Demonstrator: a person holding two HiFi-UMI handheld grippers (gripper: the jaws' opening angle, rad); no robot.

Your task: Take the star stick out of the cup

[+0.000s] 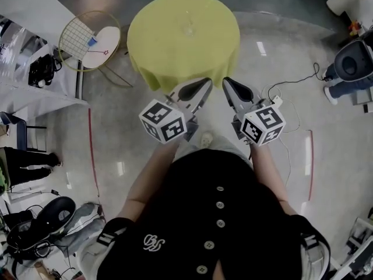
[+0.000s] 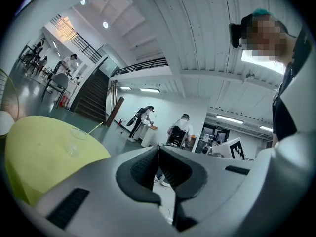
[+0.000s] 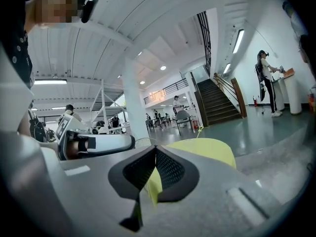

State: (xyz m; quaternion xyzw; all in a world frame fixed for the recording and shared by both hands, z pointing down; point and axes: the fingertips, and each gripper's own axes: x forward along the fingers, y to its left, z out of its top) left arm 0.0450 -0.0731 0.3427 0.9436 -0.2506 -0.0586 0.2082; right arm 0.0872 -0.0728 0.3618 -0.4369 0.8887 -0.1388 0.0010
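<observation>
A round table with a yellow cloth (image 1: 175,45) stands ahead of me. On it sits a clear cup (image 1: 188,27), faint in the head view. In the left gripper view the cup (image 2: 75,138) holds a thin yellow stick (image 2: 96,128) that leans out to the right. Its tip (image 3: 199,130) pokes up over the table in the right gripper view. My left gripper (image 1: 207,81) and right gripper (image 1: 226,80) hover side by side just short of the table's near edge. Both are shut and empty, with the jaw pads touching (image 2: 158,147) (image 3: 155,147).
A wire-backed chair with a white round seat (image 1: 96,42) stands left of the table. A white counter (image 1: 29,16) runs along the far left. Cables (image 1: 291,86) and a blue-white machine (image 1: 352,69) lie on the floor at right. People stand far off near a staircase (image 2: 91,98).
</observation>
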